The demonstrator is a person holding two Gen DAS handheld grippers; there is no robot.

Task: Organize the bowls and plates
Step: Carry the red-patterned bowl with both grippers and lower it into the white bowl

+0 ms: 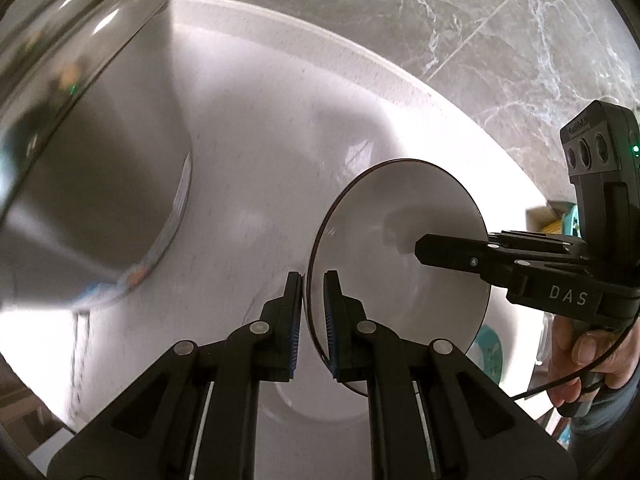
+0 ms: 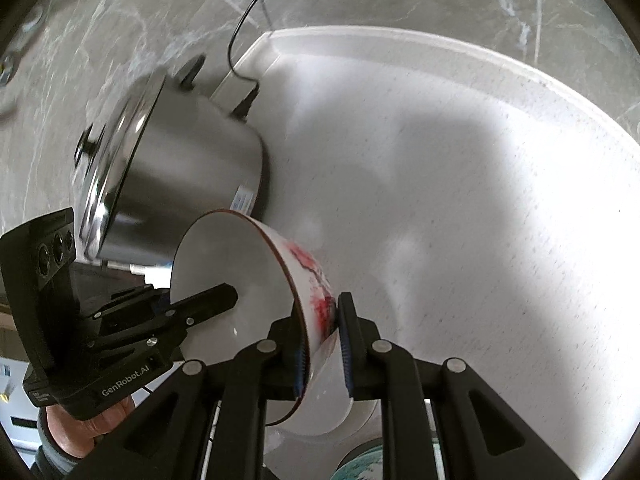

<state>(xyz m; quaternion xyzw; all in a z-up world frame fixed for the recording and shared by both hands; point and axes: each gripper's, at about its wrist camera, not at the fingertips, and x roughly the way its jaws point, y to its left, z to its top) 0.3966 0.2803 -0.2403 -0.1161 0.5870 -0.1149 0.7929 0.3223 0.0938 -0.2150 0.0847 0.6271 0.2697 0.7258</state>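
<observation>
Two grippers pinch one white bowl (image 2: 240,276) from opposite sides of its rim, holding it tilted above the pale surface (image 2: 480,208). The right gripper (image 2: 322,344) is clamped on the bowl's wall, one pad inside and one on the outer face, where a red painted pattern shows. The left gripper (image 1: 312,316) is pressed together on the thin dark-edged rim, with blue ribbed pads on either side of it. Nothing lies inside the bowl; its interior is plain white with a soft shine.

Much is cut off. The left wrist view catches only a blurred steel wall of a pot (image 1: 92,184) at its left edge, while the right wrist view shows the same pot (image 2: 180,168) whole, lid on, with a black cable (image 2: 256,4) running from behind it across the grey marble wall. The pot's contents are hidden by the lid. A teal-patterned dish (image 2: 360,464) peeks out under the bowl, mostly covered. A hand (image 1: 588,352) grips the right tool's handle at the frame's edge, and another hand (image 2: 88,424) shows partly below the left tool. Small items at the far right edge of the left view are too small to make out.
</observation>
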